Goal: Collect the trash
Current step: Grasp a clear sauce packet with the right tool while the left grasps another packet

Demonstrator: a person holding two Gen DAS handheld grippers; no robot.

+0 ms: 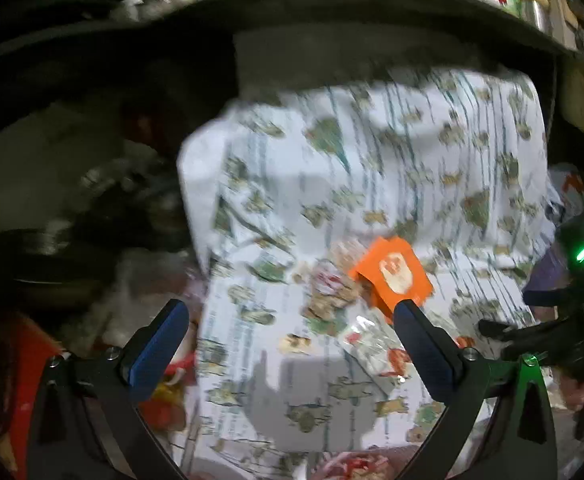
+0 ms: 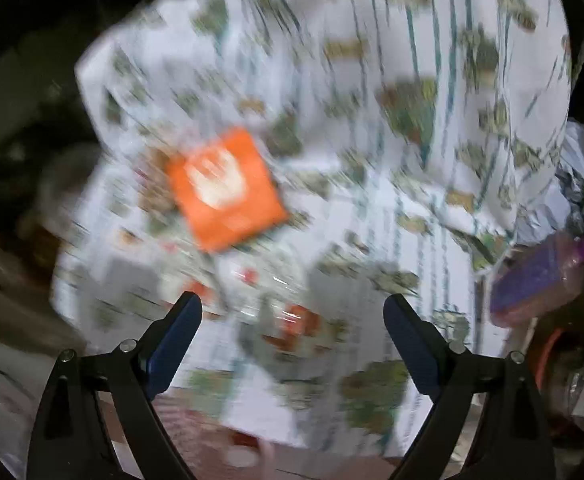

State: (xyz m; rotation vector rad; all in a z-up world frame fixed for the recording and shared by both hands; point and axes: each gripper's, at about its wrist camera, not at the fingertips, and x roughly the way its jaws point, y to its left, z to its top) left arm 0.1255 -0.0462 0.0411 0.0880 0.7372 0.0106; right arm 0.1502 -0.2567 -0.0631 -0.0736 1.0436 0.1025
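Observation:
An orange packet (image 1: 392,276) with a pale print lies on a large white sheet printed with green and yellow figures (image 1: 371,160). My left gripper (image 1: 292,312) is open above the sheet, and its right fingertip (image 1: 405,310) overlaps the packet's lower edge in the view. A clear crumpled wrapper (image 1: 375,344) with red marks lies between the fingers. In the blurred right wrist view the same orange packet (image 2: 226,188) sits ahead and left of my open right gripper (image 2: 293,306), and a clear wrapper (image 2: 288,312) lies between its fingers on the printed sheet (image 2: 371,100).
A purple-lidded container (image 2: 547,276) and a crumpled white bag (image 2: 583,184) lie at the sheet's right. A dark pan (image 1: 44,264) and a red object (image 1: 24,380) sit on the left. The other gripper's body with a green light (image 1: 579,256) is at the right edge. A dark curved edge (image 1: 331,4) spans the top.

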